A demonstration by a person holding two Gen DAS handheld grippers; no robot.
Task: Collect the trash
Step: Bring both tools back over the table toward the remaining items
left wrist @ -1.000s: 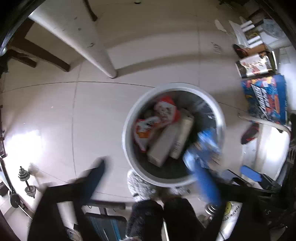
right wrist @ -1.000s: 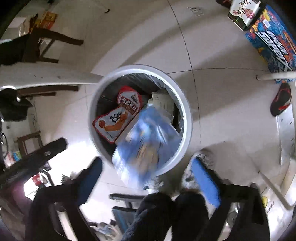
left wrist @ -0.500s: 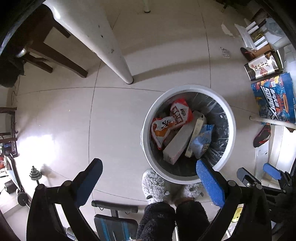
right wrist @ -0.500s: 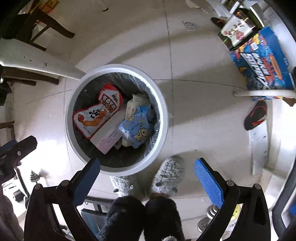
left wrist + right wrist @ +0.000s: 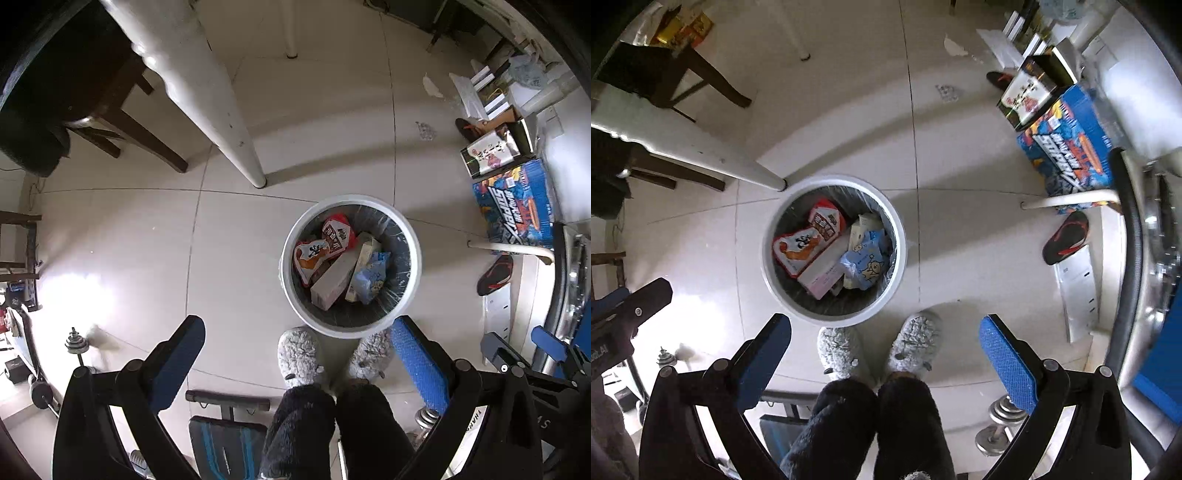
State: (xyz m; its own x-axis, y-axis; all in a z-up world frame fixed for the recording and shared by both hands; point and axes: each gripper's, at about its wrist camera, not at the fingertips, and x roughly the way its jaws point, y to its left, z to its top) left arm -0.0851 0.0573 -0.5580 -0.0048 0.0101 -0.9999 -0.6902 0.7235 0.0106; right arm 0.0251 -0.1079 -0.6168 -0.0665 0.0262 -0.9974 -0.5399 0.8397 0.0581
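Observation:
A white round trash bin (image 5: 413, 275) stands on the tiled floor, also in the right wrist view (image 5: 903, 254). Inside lie a red and white snack bag (image 5: 314, 254), a red packet (image 5: 338, 232), a pinkish box (image 5: 332, 282) and a light blue packet (image 5: 371, 277), which also shows in the right wrist view (image 5: 866, 260). My left gripper (image 5: 297, 356) is open and empty, high above the floor just in front of the bin. My right gripper (image 5: 884, 356) is open and empty, high above and to the bin's right.
The person's grey slippers (image 5: 301, 352) stand by the bin. A white table leg (image 5: 221, 122) and dark chair legs (image 5: 147, 138) are beyond it. Boxes (image 5: 517, 205) and a sandal (image 5: 495, 275) lie at right. Dumbbells (image 5: 1001, 417) and a bench (image 5: 227, 430) lie near the feet.
The light blue packet left my right gripper and dropped into the bin. Both grippers have risen higher above the bin, which looks smaller now.

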